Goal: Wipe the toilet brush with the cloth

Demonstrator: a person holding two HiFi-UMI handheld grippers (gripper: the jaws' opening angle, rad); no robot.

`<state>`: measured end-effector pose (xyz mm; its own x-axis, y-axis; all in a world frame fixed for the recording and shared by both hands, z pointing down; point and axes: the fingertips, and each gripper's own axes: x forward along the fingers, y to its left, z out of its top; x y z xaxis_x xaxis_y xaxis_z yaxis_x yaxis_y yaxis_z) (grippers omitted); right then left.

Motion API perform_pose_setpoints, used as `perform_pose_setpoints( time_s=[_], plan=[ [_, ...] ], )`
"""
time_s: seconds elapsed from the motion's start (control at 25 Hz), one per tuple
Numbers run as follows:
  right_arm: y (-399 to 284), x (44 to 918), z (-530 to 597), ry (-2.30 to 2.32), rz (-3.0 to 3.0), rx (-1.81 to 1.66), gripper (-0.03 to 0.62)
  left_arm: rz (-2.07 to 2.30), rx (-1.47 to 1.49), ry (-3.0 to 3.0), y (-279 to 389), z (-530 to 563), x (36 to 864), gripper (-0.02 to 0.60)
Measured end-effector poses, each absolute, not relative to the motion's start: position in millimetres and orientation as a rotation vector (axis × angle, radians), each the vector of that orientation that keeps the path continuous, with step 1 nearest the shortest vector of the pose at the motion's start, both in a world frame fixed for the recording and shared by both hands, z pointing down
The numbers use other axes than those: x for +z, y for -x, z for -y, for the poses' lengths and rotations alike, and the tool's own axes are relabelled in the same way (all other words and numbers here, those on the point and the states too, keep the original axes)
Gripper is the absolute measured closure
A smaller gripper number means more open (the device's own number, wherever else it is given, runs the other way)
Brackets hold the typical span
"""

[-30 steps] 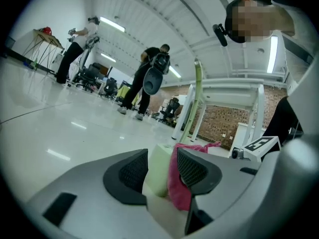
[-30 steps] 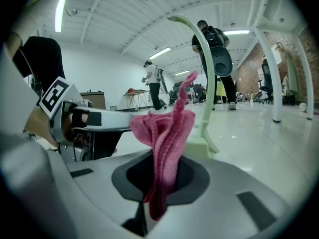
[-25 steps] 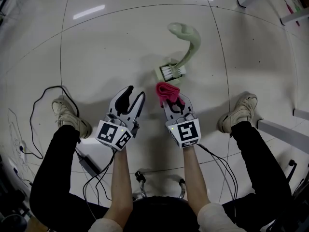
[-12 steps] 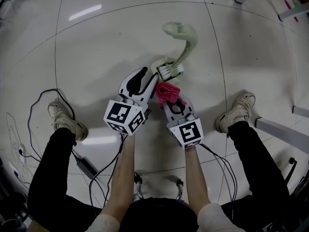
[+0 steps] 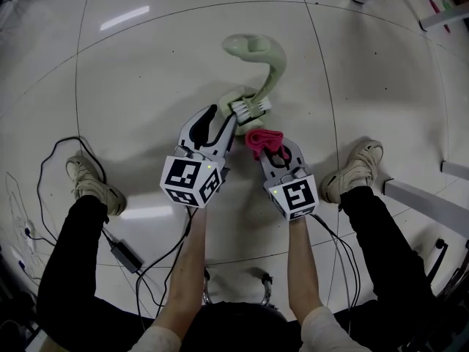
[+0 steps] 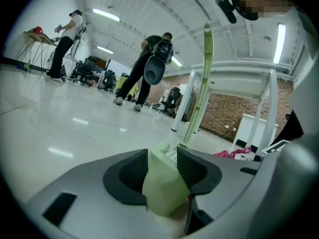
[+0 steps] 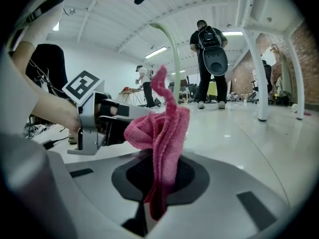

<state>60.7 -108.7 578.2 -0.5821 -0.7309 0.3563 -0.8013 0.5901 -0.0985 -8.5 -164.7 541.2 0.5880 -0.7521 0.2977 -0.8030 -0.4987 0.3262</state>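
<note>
Count: 1 toilet brush (image 5: 268,79); 1 pink cloth (image 5: 260,138) beside the brush; 2 grippers: left gripper (image 5: 222,116), right gripper (image 5: 272,151), near it; 2 shoes (image 5: 89,185) (image 5: 353,169), well apart from it.

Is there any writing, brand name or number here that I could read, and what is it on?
No words, brands or numbers can be read anywhere.
Left claw, cube: only black-and-white square patterns, no letters.
Right claw, cube: the same kind of patterns.
Toilet brush and cloth: no print shows.
</note>
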Motion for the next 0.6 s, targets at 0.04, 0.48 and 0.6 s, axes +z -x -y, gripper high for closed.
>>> perform_pose_setpoints(
  time_s=[0.04,0.48,0.6],
  plan=[
    [-65.8,582.8,112.7,-1.258,2.534,0.361,0.562,1.242,0.166,-2.399,8.0,164.6,541.1,0.417],
    [-107.6,601.6,147.1,-1.341,2.44,0.342,0.562,1.227,0.147,-2.415,7.0,166.8,541.1,0.419],
    [-117.1,594.4,160.4,-1.404,2.422,0.326,0.562,1.226,0.142,-2.411,7.4,166.6,541.3,0.417]
  ],
)
